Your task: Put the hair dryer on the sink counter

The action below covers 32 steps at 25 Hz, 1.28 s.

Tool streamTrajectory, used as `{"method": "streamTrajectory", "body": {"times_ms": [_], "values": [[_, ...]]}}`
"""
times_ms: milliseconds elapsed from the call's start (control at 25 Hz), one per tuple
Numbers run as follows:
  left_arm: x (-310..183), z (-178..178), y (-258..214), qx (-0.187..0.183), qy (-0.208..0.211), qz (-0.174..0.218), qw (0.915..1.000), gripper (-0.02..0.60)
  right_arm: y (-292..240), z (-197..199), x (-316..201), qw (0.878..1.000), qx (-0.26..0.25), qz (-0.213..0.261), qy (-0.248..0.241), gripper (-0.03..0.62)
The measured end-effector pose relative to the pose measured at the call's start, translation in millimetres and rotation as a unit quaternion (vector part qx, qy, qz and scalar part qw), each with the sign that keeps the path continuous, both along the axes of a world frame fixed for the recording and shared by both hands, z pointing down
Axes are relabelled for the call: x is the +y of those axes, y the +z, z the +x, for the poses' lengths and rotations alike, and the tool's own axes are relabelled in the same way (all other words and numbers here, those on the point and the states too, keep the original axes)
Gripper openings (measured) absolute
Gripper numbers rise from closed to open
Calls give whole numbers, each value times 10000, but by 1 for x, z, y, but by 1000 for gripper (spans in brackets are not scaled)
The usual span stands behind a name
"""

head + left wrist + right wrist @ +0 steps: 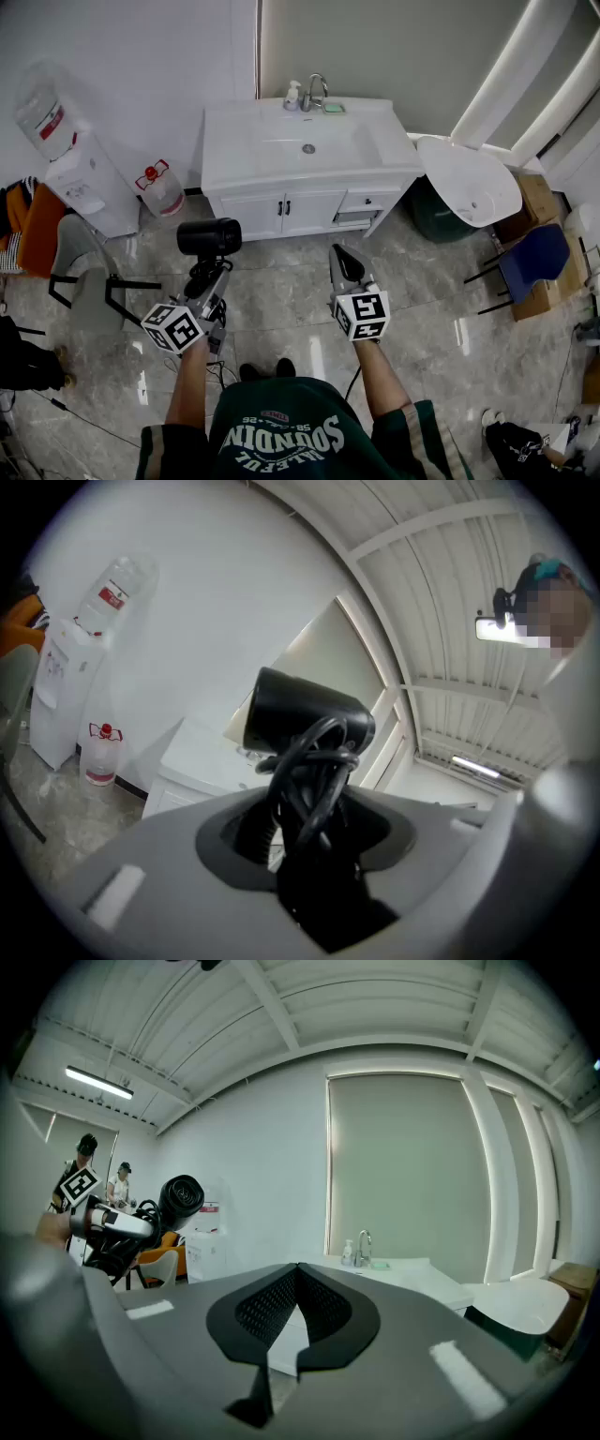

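A black hair dryer [210, 236] with its cord wound round the handle stands upright in my left gripper [210, 272], which is shut on the handle. In the left gripper view the hair dryer [305, 719] rises between the jaws of the left gripper [305, 832]. The white sink counter [246, 141] stands ahead against the wall, some way beyond both grippers. My right gripper [342, 255] is shut with nothing in it and points toward the sink counter [417, 1274]; the right gripper [297, 1283] view also shows the hair dryer [178, 1196] at left.
A faucet [316, 91] and a soap bottle [292, 94] stand at the counter's back edge. A water dispenser [80, 169] and a water jug [159, 187] are on the left, with a grey chair [80, 272] nearer. A white basin [469, 178] and a blue chair [536, 261] are on the right.
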<state>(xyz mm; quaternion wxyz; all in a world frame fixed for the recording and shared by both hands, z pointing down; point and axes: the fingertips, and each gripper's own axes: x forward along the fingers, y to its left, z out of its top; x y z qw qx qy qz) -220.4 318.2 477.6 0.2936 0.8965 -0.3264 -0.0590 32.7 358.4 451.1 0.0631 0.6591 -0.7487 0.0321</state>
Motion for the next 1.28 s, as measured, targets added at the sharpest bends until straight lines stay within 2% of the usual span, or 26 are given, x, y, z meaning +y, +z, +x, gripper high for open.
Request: {"method": "streamTrajectory", "body": {"times_ms": [360,920,1280], "values": [[-11,10,7,13,-37,-75,10000,224,15,7,-1,9998,-174,-109,-72,3],[-33,40,15,-80,-129,-147,9998,224,23,41,-22,9995,-211,-168,-164,3],[-98,57,27,-204,-118,-180,9996,224,35,52,-86,9994,-234,-159,-223,3]]}}
